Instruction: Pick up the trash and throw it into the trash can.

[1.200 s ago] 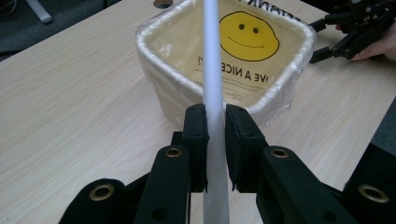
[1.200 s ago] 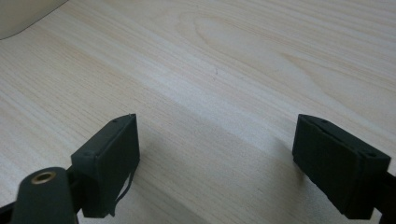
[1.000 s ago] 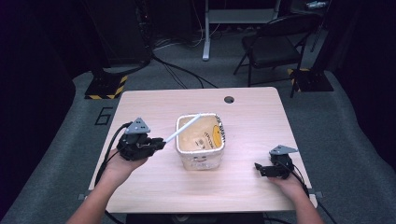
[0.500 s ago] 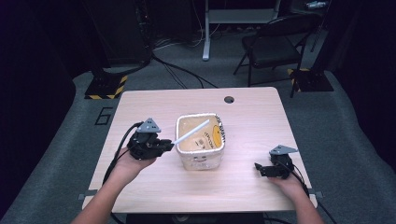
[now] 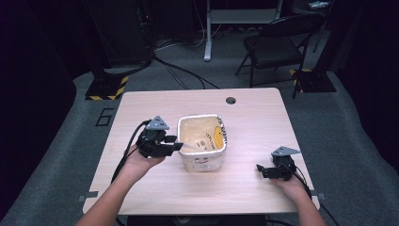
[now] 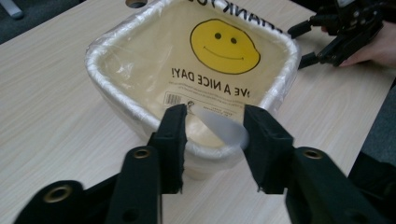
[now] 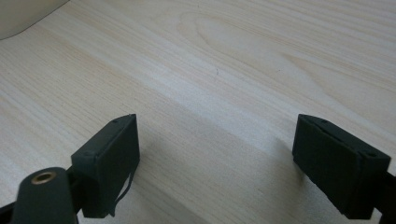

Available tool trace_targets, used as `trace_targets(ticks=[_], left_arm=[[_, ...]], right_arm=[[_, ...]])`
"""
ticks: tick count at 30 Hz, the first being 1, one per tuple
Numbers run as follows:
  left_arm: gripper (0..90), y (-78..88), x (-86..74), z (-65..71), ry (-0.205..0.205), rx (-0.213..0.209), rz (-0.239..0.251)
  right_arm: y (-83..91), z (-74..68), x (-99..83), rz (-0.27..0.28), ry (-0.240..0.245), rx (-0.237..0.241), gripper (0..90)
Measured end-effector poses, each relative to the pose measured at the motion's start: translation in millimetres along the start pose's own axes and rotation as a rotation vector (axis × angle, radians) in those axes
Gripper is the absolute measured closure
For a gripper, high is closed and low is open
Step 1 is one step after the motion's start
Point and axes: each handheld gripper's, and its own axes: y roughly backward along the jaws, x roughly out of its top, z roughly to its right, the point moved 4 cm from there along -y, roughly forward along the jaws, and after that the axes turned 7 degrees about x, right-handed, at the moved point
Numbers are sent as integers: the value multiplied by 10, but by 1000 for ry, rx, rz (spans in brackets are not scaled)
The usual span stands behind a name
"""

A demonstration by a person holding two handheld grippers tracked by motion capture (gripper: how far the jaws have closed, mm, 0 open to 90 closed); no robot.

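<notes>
Left gripper (image 6: pixel 212 135) sits right at the near rim of the white square plastic bin (image 6: pixel 116 109), jaws parted about halfway, having just been opening. Between them hangs a loose flap (image 6: pixel 219 126) of the translucent yellow plastic bag liner (image 6: pixel 154 60) with its smiley face print; neither pad presses on it, so the flap looks let go rather than gripped. In the high view this gripper (image 5: pixel 175 145) is just beside the bin's left wall (image 5: pixel 202 162), the person's left hand (image 5: pixel 141 162) behind it.

Beyond the jaws, the liner is folded over the rim all the way round and drapes down inside the bin. Farther off, well apart across the light wooden table (image 5: pixel 244 113), the right gripper (image 5: pixel 259 170) rests low on the tabletop, jaws wide with nothing between them but bare wood.

My read: lining the bin is nearly done, and this is the release after tucking the edge. Next move calls for backing the left jaws away without snagging that flap, or pinching it again to smooth it inside.
</notes>
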Motion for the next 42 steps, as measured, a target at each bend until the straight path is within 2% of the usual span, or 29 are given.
trace_targets(ticks=[9, 12, 19, 28, 42], left_arm=[[434, 138, -7, -81, 34, 21, 51], [419, 209, -10, -117, 29, 32, 72], [408, 345, -50, -243, 50, 67, 99], [411, 413, -205, -474, 95, 108, 108], [417, 434, -494, -742, 165, 163, 115]], right_arm=[[-1, -1, 0, 0, 0, 0, 141], [-1, -1, 0, 0, 2, 0, 141], [-1, -2, 0, 0, 1, 1, 141], [-1, -1, 0, 0, 1, 1, 141], [-1, -2, 0, 0, 1, 1, 141]])
